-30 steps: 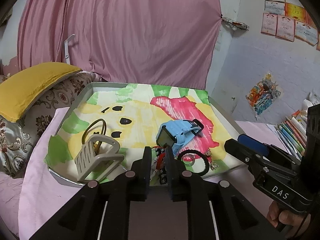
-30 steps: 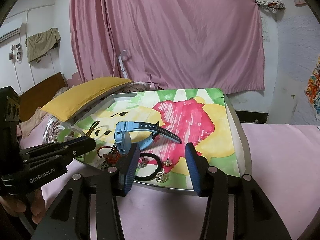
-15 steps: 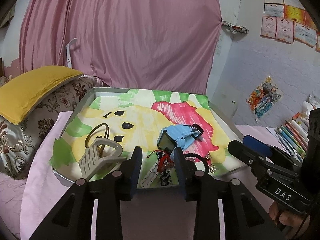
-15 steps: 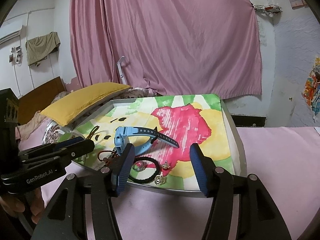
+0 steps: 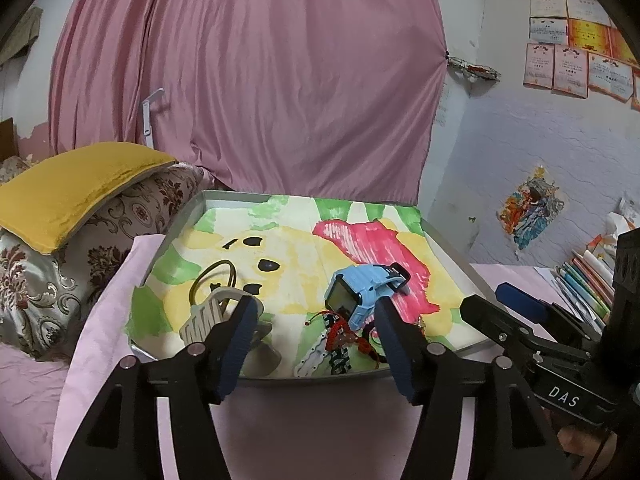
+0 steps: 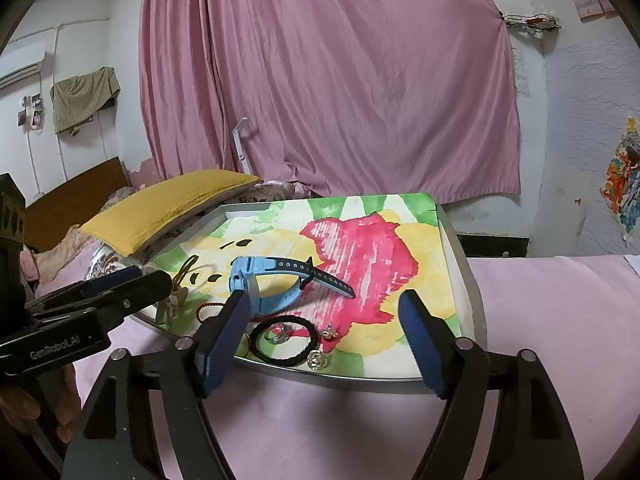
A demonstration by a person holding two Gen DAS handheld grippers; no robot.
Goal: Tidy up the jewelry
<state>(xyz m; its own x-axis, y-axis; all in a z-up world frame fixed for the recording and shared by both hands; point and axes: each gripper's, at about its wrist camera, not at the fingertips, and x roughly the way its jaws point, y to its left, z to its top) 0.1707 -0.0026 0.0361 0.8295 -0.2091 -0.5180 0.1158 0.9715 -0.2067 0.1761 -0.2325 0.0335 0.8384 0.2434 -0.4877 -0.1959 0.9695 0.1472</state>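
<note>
A metal tray (image 5: 188, 216) lined with a painted sheet holds the jewelry. A blue watch (image 5: 362, 288) lies near its front, also in the right wrist view (image 6: 264, 276). A red cord bracelet (image 5: 340, 330) and a pale chain (image 5: 314, 358) lie before it. A beige hair claw (image 5: 208, 316) and an olive hair loop (image 5: 214, 276) sit at front left. A black hair tie (image 6: 286, 340), a ring (image 6: 278, 332) and small earrings (image 6: 318, 360) lie at the tray's front edge. My left gripper (image 5: 316, 344) is open and empty, short of the tray. My right gripper (image 6: 324, 340) is open and empty, over the front edge.
The tray (image 6: 464, 256) rests on a pink sheet (image 6: 560, 304). A yellow pillow (image 5: 68, 196) on a patterned cushion lies to the left. Stacked books (image 5: 588, 276) sit at right. A pink curtain (image 6: 328, 80) hangs behind.
Both grippers have opened wider and drawn back from the tray. The left went from nearly shut to wide open. The jewelry has not moved.
</note>
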